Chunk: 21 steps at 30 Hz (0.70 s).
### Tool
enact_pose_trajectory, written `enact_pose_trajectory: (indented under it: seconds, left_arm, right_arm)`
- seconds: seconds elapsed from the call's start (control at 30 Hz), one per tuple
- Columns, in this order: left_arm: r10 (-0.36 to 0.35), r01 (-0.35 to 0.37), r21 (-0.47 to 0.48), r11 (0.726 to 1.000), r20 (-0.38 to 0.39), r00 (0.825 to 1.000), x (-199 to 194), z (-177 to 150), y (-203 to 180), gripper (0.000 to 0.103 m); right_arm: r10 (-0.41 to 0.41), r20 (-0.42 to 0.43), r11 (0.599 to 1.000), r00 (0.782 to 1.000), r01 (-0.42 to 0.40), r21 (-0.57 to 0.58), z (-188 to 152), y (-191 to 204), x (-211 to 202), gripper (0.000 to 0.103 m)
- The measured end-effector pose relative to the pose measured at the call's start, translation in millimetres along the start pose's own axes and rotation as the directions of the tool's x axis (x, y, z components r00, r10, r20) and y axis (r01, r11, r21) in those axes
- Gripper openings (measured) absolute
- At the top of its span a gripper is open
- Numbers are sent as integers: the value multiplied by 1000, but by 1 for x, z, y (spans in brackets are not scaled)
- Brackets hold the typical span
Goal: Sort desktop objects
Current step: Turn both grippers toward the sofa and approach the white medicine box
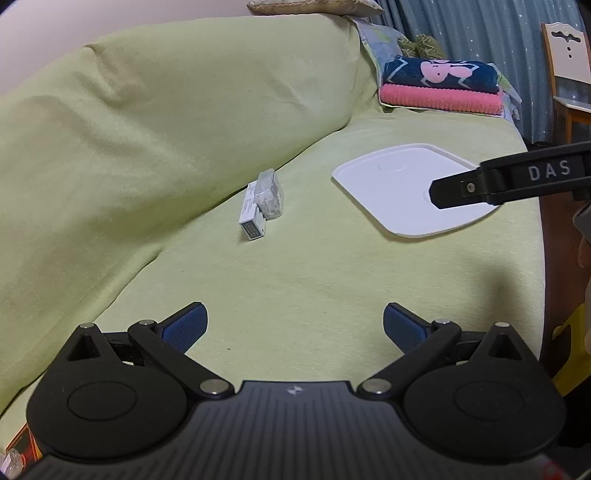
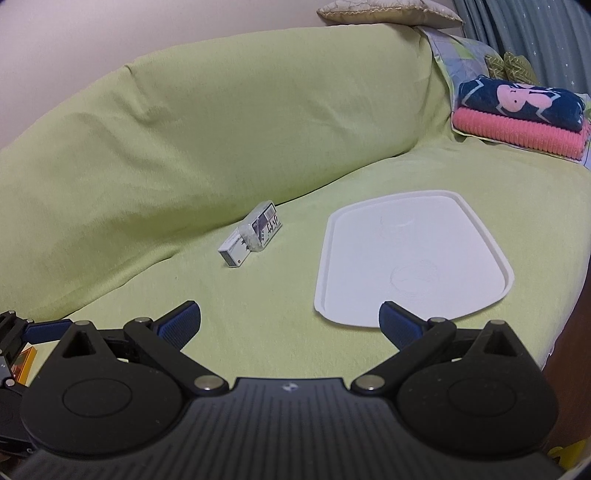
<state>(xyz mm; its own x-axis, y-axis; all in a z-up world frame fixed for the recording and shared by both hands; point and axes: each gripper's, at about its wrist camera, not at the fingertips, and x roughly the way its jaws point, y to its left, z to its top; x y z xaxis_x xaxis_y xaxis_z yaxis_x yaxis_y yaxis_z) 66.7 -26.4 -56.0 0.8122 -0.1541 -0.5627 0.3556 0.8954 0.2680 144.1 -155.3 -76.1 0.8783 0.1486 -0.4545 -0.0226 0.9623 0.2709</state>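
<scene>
A small white carton [image 1: 252,218] [image 2: 233,251] lies on the green sofa seat with a clear plastic packet [image 1: 270,195] [image 2: 263,227] against its far side. To their right lies a white tray [image 1: 402,192] [image 2: 410,258], nothing on it. My left gripper [image 1: 295,326] hovers open over the seat, well short of the carton. My right gripper [image 2: 290,323] is open too, its right finger over the tray's near edge. In the left wrist view the right gripper's black finger [image 1: 458,188] reaches in over the tray from the right.
The green-covered sofa backrest [image 1: 166,110] rises behind the objects. Folded towels, navy on pink [image 1: 439,86] [image 2: 517,114], sit at the seat's far right. A cushion [image 2: 388,13] tops the backrest. A wooden chair [image 1: 567,70] and curtain stand at right. An orange box [image 2: 24,363] shows at lower left.
</scene>
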Motion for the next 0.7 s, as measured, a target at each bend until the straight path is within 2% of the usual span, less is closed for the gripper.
enact_pose_trajectory:
  seconds: [0.27,0.7]
  left_arm:
    - [4,-4,3,1000,3,1000,10,0,3,102]
    - [44,-44,30,999,19,999,60,14,27,100]
  right_arm:
    - [-2,1,1000,1000,2,-12,1,1,0,102]
    - [0,138,998,990,9,-63,13,-2,22,102]
